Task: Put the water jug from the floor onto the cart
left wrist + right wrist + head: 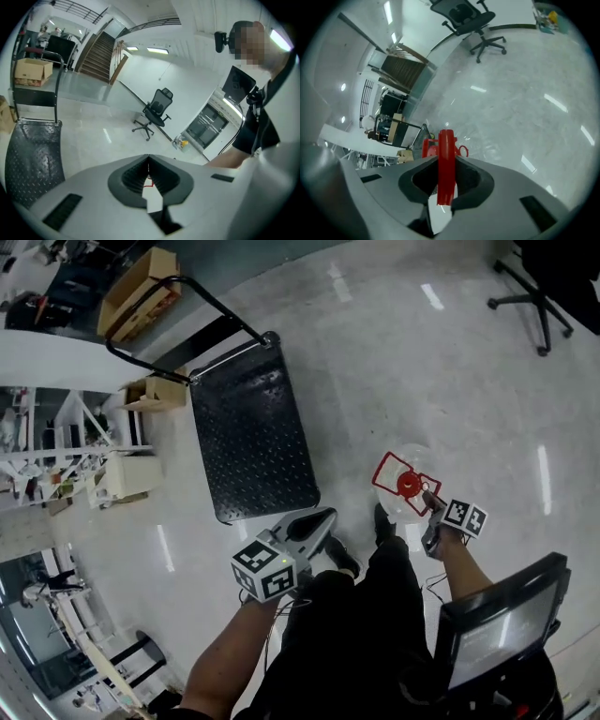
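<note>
The clear water jug [413, 461] stands on the pale floor to the right of the person's feet, with a red cap and a red handle [405, 483] on top. My right gripper [427, 497] is shut on that red handle [446, 161], which runs upright between its jaws in the right gripper view. The black flat cart [251, 439] with its push bar lies to the left of the jug. My left gripper [322, 519] hovers between the cart's near end and the jug, jaws shut and holding nothing [148, 171].
An office chair [537, 289] stands at the far right. Cardboard boxes [139, 289] and a smaller box [156, 392] sit beyond and left of the cart. A screen on a stand [502, 622] is close at the lower right. Shelving fills the left edge.
</note>
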Demonstrator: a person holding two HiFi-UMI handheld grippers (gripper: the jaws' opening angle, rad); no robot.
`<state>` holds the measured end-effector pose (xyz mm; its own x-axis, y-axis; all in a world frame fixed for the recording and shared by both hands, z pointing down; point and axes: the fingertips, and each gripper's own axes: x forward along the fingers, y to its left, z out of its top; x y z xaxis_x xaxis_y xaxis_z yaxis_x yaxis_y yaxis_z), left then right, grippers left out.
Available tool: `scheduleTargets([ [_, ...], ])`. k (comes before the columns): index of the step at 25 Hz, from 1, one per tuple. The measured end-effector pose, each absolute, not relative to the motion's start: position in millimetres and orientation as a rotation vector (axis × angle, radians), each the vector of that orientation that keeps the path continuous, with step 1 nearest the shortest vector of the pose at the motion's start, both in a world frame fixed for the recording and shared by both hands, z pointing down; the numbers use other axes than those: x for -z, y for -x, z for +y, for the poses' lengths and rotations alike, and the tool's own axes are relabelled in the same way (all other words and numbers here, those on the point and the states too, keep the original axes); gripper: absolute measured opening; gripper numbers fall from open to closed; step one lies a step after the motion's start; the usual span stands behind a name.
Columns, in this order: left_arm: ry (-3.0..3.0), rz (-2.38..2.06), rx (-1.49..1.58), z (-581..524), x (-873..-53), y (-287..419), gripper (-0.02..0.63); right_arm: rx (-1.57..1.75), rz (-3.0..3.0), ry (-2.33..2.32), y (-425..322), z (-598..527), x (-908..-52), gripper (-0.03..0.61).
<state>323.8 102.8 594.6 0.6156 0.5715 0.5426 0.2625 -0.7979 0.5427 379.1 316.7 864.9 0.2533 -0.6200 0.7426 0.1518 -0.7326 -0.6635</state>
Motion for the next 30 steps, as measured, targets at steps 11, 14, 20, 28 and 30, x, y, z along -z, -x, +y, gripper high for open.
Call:
scheduleTargets([
  [11,-2.575,0.322,-0.757,-43,-522,-235,-0.002,1.521,0.824,1.942,-377,181,-716,0.067],
  [14,-2.591,0.237,-0.688,-93,-517,-203,0.0,1.494,0.936,1.944,-371,117,-685,0.067],
  [20,-2.619,0.086,-0.527,-182,-490,-150,0.0,1.427,1.128,1.953,-371,-17,-628,0.067],
  [28,-2.591,-0.159,-0.424,-277,-487,-90,0.0,1.458,1.371,1.852,-340,-198,-601,0.067],
  [30,-2.566,-0.242,-0.391,-292,-485,-82,-0.001,1.496,1.417,1.816,-328,-236,-601,0.067],
])
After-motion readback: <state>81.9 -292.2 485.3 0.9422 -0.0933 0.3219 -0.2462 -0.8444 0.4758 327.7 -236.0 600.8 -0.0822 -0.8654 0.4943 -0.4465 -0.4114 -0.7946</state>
